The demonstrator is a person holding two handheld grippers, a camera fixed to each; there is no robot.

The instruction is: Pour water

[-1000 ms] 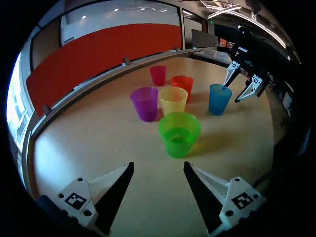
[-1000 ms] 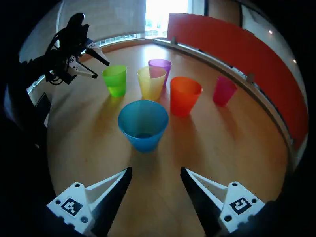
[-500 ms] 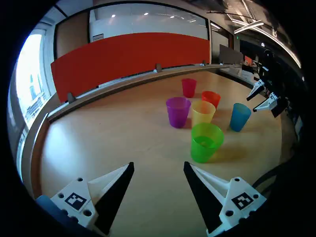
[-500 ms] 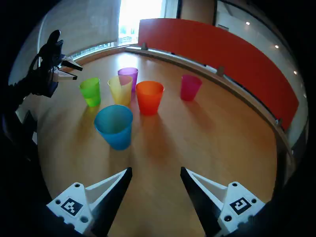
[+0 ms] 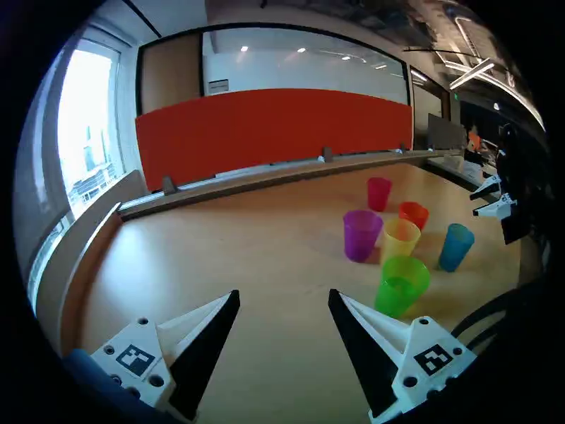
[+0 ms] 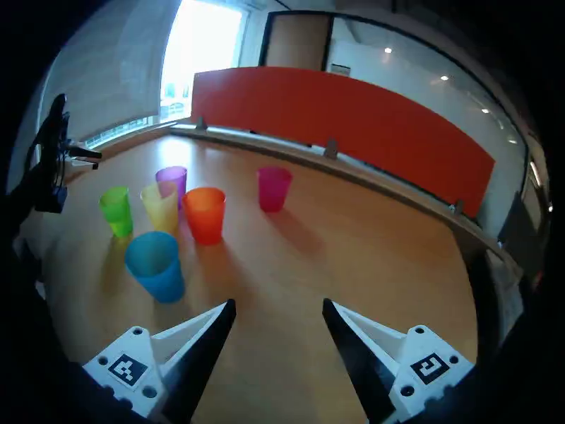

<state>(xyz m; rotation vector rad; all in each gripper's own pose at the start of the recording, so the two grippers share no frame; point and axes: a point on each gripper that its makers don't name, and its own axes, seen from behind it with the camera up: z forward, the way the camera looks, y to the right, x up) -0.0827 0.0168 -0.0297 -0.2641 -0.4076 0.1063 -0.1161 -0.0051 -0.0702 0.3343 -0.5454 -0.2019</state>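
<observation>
Our left claw (image 5: 283, 292) stays out of it: spread, empty, green cup (image 5: 401, 285) at lower right; our right claw (image 6: 277, 302) likewise spread, blue cup (image 6: 155, 266) lower left.

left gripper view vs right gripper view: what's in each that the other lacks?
Left gripper view: left gripper open up front, right gripper far off at the right edge, green plastic cup nearest.
Right gripper view: right gripper open up front, left gripper far at the left edge, blue plastic cup nearest.
Both: those two cups, purple plastic cup, yellow plastic cup, orange plastic cup, pink plastic cup, wooden table, red partition panel.
</observation>
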